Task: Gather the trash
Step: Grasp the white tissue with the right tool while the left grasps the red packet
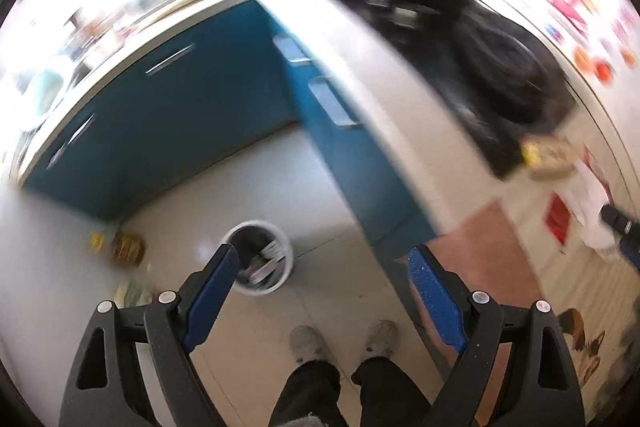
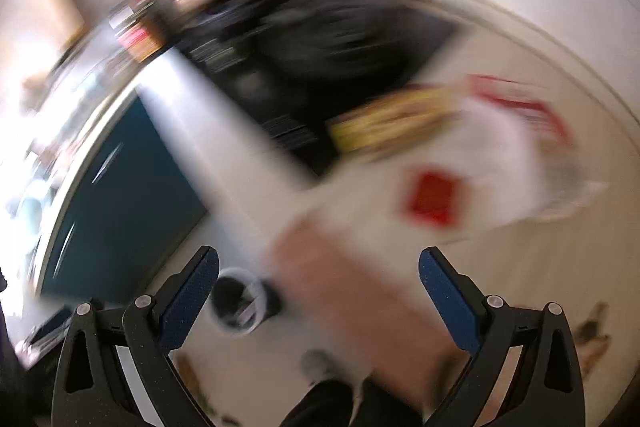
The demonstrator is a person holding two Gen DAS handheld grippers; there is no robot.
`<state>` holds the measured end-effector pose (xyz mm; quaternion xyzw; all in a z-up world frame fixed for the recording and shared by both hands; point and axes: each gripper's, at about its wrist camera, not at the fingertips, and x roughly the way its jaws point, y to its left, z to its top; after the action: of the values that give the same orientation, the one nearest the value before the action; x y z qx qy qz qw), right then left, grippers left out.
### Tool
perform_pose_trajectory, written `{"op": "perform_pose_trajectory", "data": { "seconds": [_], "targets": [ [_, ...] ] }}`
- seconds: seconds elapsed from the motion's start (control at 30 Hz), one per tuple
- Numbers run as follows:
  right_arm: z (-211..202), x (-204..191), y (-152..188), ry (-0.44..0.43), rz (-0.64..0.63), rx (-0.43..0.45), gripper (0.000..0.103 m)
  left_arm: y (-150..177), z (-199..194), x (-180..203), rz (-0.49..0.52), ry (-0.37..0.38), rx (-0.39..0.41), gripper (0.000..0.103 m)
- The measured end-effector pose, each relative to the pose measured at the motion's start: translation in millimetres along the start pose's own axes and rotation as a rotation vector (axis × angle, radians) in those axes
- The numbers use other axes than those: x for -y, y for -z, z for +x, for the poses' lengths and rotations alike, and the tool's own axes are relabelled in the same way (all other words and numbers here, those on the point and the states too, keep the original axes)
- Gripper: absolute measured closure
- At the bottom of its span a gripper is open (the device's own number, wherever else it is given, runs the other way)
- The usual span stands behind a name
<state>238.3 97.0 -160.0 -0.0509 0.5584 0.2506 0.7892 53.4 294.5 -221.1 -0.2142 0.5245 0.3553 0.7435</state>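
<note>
left hand-held gripper [image 1: 322, 269]: wide, empty, angled steeply down | right hand-held gripper [image 2: 319, 269]: wide, empty | trash bin [image 1: 260, 257]: white, round, on floor, wrappers inside

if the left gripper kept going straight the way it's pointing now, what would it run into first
Probably the floor. The left gripper is open and empty, aimed steeply down; between its fingers only bare tile shows, just right of the white trash bin. Depth is hard to judge through the blur.

We find no legible text, label, brand, number or sign in either view; the coloured packets [image 1: 546, 155] on the counter [image 1: 400, 75] and the coloured items on the wall [image 1: 592, 27] are too blurred to read
</note>
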Motion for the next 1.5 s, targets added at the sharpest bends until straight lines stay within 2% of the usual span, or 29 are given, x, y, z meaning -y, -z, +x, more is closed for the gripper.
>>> {"op": "perform_pose_trajectory", "data": {
  "seconds": [0.1,0.17,0.3,0.33,0.37,0.43,0.47,0.6,0.73,0.83,0.87,0.9,0.93,1.0,1.13,1.37,1.5],
  "targets": [
    [11,75,-38,0.082,0.114,0.042,0.002,-20,19,76,0.118,0.005,-0.012,0.016],
    [27,103,-58,0.116,0.135,0.045,0.002,-29,33,119,0.181,0.005,-0.023,0.016],
    [72,143,-81,0.094,0.156,-0.026,0.003,-39,56,185,0.273,0.011,-0.062,0.016],
    [82,146,-83,0.091,0.14,-0.037,0.019,-40,62,199,0.292,0.02,-0.075,0.016],
    [90,147,-84,0.087,0.124,-0.043,0.055,-39,67,211,0.307,0.021,-0.083,0.016],
    [104,149,-83,0.079,0.096,-0.072,0.096,-38,77,233,0.343,0.04,-0.11,0.016],
    [108,151,-80,0.06,0.108,-0.066,0.096,-38,80,242,0.356,0.055,-0.121,0.016],
    [80,171,-79,0.007,0.171,0.026,0.099,-37,97,275,0.4,0.127,-0.179,0.016],
    [54,190,-86,0.008,0.224,0.094,0.099,-34,112,298,0.437,0.17,-0.228,0.017],
    [41,202,-89,0.03,0.237,0.123,0.099,-31,110,304,0.452,0.196,-0.205,0.027],
    [38,206,-90,0.035,0.241,0.127,0.099,-30,107,306,0.461,0.202,-0.195,0.041],
    [37,209,-90,0.042,0.244,0.128,0.099,-28,101,310,0.471,0.216,-0.182,0.07],
    [35,212,-89,0.046,0.251,0.13,0.1,-26,95,314,0.486,0.2,-0.168,0.074],
    [34,216,-86,0.049,0.266,0.131,0.1,-24,89,316,0.506,0.177,-0.147,0.094],
    [29,214,-80,0.039,0.285,0.145,0.101,-28,78,301,0.458,0.227,-0.159,0.099],
    [5,184,-77,-0.012,0.248,0.19,0.101,-42,29,240,0.36,0.29,-0.085,0.102],
    [-15,158,-73,-0.071,0.218,0.209,0.101,-46,-2,199,0.291,0.282,-0.019,0.102]
  ]
}}
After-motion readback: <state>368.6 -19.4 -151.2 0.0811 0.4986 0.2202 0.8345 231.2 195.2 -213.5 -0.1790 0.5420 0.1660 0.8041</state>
